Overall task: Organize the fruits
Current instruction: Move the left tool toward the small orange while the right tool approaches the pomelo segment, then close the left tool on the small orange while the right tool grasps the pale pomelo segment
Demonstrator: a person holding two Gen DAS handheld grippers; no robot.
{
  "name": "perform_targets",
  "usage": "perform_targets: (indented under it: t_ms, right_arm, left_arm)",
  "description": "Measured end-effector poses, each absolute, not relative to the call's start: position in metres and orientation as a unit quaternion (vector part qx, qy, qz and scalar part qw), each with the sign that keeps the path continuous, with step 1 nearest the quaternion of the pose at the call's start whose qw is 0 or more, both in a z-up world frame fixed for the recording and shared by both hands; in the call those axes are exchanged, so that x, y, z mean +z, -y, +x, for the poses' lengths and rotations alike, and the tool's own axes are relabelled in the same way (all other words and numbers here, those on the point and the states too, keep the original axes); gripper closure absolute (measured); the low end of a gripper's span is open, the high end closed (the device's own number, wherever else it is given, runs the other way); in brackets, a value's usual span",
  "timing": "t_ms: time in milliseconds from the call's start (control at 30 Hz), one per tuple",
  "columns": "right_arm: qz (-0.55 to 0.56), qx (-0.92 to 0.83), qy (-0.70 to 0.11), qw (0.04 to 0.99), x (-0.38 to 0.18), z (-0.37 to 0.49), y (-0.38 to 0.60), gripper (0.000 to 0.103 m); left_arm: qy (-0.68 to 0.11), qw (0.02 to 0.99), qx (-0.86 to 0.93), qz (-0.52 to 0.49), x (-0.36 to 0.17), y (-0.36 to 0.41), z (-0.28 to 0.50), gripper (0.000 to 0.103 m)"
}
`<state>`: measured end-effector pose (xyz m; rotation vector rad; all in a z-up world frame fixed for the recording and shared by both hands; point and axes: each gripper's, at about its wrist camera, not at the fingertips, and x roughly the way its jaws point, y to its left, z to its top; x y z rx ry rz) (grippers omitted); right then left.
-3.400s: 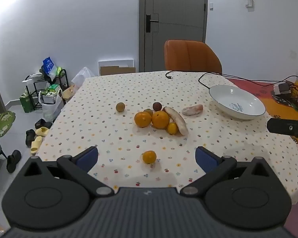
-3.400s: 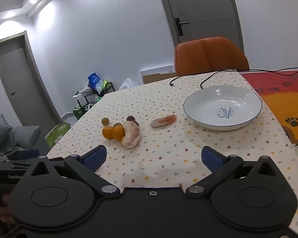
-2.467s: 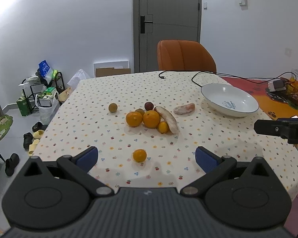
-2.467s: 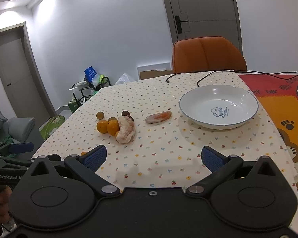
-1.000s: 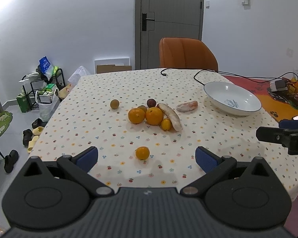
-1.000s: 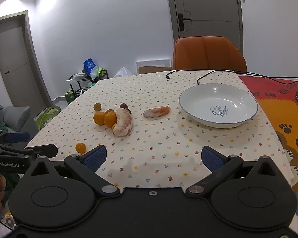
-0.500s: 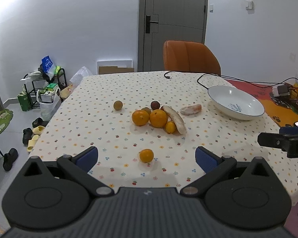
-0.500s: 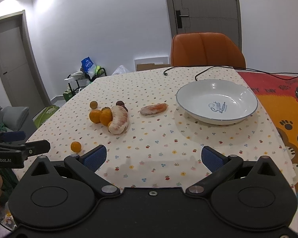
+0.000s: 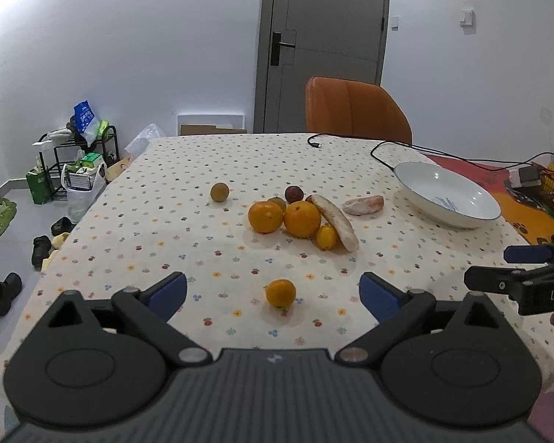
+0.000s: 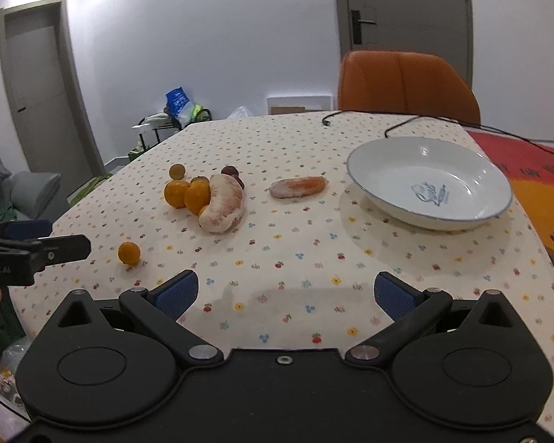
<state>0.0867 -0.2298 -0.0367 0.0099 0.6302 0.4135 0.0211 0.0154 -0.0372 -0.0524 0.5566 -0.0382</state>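
Two hand-held grippers hover over the near edge of a bench (image 9: 158,221) covered in a cream cloth printed with small coloured flowers. The left hand-held gripper (image 9: 273,291) has its blue-padded fingers spread wide apart and holds nothing; a small round orange mandarin (image 9: 280,292) lies alone on the cloth between and just beyond the fingertips, not touching them. The right hand-held gripper (image 10: 286,293) is likewise spread wide and empty, over bare cloth, with a wide white shallow bowl with a thin blue rim (image 10: 428,184) well ahead to its right; nothing lies in the bowl.

Near the middle of the bench sits a cluster of fruit: two larger round oranges (image 9: 284,217) side by side, a small yellow-orange citrus (image 9: 327,237) touching the right one, and a long peeled pomelo segment (image 10: 223,206) leaning against them. Behind the cluster lie a dark red round fruit (image 9: 294,193) and a partly hidden greenish one. A single small brownish-green round fruit (image 9: 219,192) rests apart to the left. A smaller pinkish peeled segment (image 10: 298,186) lies between the cluster and the bowl, touching neither.

A black cable (image 9: 351,144) trails across the far edge, in front of an orange upholstered chair (image 9: 354,109).
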Motion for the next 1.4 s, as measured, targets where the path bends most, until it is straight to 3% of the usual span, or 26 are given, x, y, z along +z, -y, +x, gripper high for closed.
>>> perform_targets:
  t_ms: [400,533,633,700,733,967,1400]
  right_arm:
    - [0.024,0.248,-0.306,0.919,-0.046,0.111,0.216,0.000]
    - [0.028,0.251,-0.305,0.918,-0.048,0.120,0.213,0.002]
    - [0.033,0.250,-0.309,0.917,-0.051,0.128,0.212,0.009]
    - [0.036,0.250,-0.314,0.915,-0.053,0.132,0.211,0.013]
    - [0.038,0.250,-0.316,0.915,-0.054,0.135,0.210,0.015]
    - [0.045,0.263,-0.332,0.905,-0.065,0.158,0.196,0.031]
    - [0.072,0.293,-0.332,0.894,-0.060,0.186,0.172,0.035]
  left_arm:
    - [-0.304,0.950,-0.013,-0.069,-0.063,-0.030,0.050,0.051]
    - [-0.317,0.945,-0.022,-0.083,-0.070,-0.029,0.059,0.059]
    - [-0.320,0.943,-0.032,-0.083,-0.074,-0.025,0.064,0.063]
    - [-0.323,0.942,-0.036,-0.079,-0.077,-0.023,0.068,0.078]
    - [-0.323,0.942,-0.037,-0.079,-0.079,-0.022,0.070,0.081]
    - [-0.313,0.946,-0.040,-0.076,-0.080,-0.023,0.082,0.081]
    - [-0.304,0.949,-0.021,-0.084,-0.077,-0.039,0.093,0.081]
